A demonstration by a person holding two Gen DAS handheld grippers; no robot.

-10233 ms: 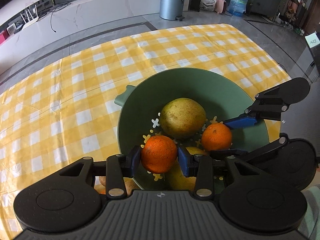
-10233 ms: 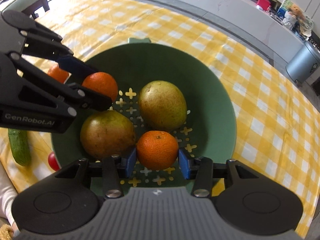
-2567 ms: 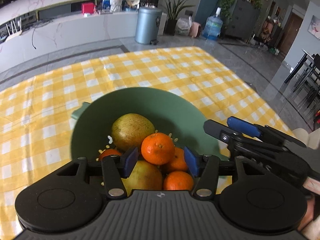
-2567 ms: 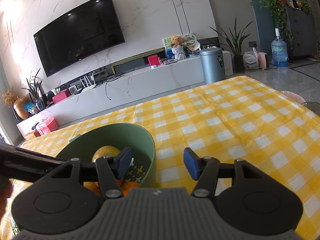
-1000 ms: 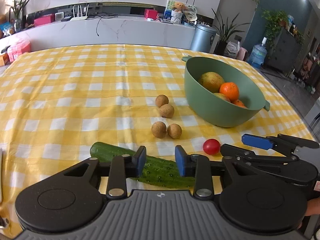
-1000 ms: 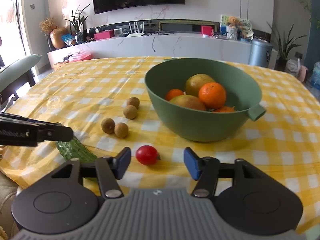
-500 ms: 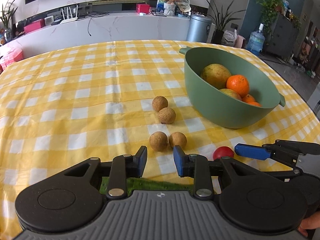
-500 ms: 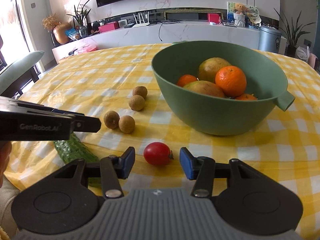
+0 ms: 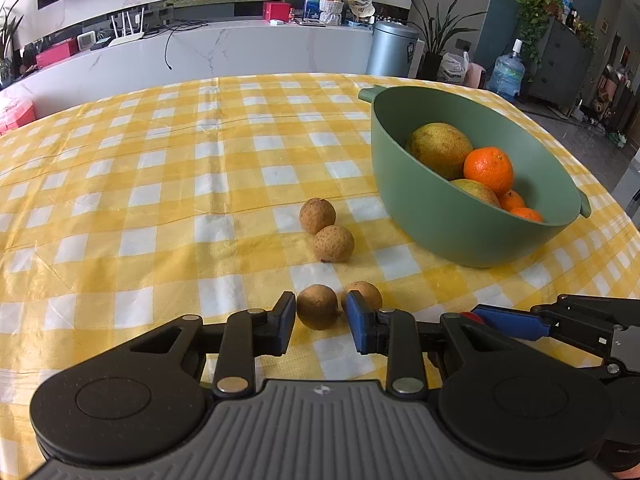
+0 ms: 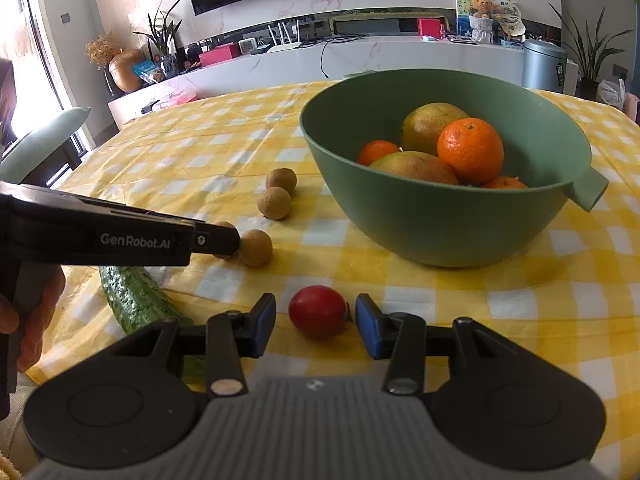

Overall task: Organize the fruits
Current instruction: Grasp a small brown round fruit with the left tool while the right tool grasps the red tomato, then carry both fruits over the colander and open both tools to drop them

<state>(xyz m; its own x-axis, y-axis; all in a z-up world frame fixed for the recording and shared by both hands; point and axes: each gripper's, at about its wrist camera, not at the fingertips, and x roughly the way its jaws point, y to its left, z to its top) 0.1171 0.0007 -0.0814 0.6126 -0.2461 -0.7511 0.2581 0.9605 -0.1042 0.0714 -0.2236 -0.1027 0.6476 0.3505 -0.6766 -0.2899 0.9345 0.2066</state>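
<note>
Green bowl (image 10: 440, 232): right of centre on the checked tabletop (image 9: 160, 200), holding pears and oranges (image 10: 470, 150). Four longans: two (image 9: 326, 232) at mid-frame, two near your left claw (image 9: 318, 318); one (image 9: 317, 306) sits between its narrowly parted pads, gaps on both sides. Cherry tomato (image 10: 318, 310): lower centre, between the pads of your right claw (image 10: 316, 326), set moderately wide, not touching. Cucumber (image 10: 136, 300): lower left, beside the tomato.

Bowl (image 10: 440, 232) beyond bare cloth (image 10: 520, 300)
</note>
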